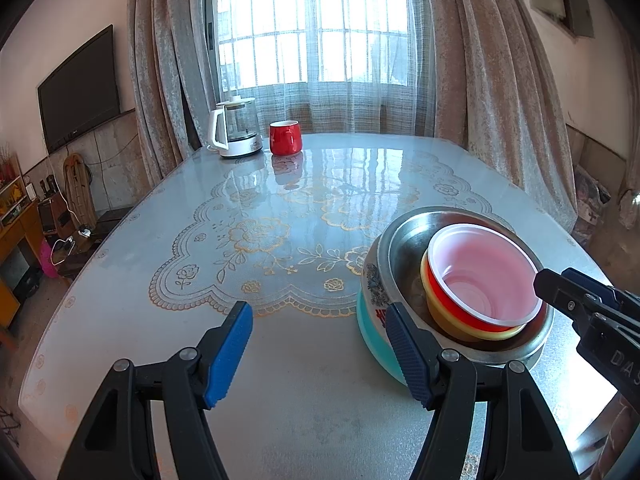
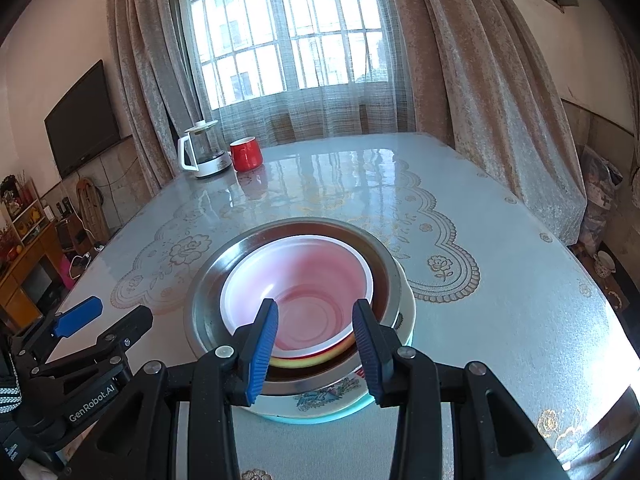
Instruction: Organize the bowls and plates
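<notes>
Probably a home living room: television (image 1: 80, 88), curtains (image 1: 168, 60), kettle (image 1: 236, 128).

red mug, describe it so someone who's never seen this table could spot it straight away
Look to the far end of the table, by the curtained window. Two things stand there side by side: a white kettle with a glass body and, just to its right, the red mug. It is the only solid red, squat cup standing alone.

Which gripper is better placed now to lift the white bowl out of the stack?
Probably the right gripper: it sits directly over the white bowl. The left gripper stands beside the stack, over bare table.
</notes>
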### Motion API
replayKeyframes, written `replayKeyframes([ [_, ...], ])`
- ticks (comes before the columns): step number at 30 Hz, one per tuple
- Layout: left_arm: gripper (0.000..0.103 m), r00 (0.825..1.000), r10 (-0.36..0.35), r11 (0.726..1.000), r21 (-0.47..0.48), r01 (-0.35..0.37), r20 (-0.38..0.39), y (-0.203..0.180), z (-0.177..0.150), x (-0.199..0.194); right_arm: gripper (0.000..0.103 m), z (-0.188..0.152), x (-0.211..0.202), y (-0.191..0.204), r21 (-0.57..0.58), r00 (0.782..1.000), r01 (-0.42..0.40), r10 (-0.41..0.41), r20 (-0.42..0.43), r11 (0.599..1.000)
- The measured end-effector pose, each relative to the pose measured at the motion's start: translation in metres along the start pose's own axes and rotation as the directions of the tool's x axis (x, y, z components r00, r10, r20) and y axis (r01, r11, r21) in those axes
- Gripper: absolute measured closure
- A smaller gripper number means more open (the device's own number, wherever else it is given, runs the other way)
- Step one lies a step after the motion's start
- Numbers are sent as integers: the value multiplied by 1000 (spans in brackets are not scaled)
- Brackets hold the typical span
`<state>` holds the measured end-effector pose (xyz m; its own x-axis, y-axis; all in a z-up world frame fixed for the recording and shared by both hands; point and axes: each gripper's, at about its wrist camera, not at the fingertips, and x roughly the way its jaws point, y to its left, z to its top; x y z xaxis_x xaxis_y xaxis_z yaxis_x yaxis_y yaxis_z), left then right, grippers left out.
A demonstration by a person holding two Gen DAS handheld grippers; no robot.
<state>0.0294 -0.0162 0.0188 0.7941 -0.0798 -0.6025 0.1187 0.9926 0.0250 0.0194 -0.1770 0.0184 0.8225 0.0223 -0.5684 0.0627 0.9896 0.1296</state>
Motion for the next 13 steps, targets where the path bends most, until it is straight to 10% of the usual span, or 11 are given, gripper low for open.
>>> replayKeyframes([
  [13,32,1000,-22,999,-45,22,12,3,6,6,64,10,0,-13,6,1000,0,0,30,1000],
])
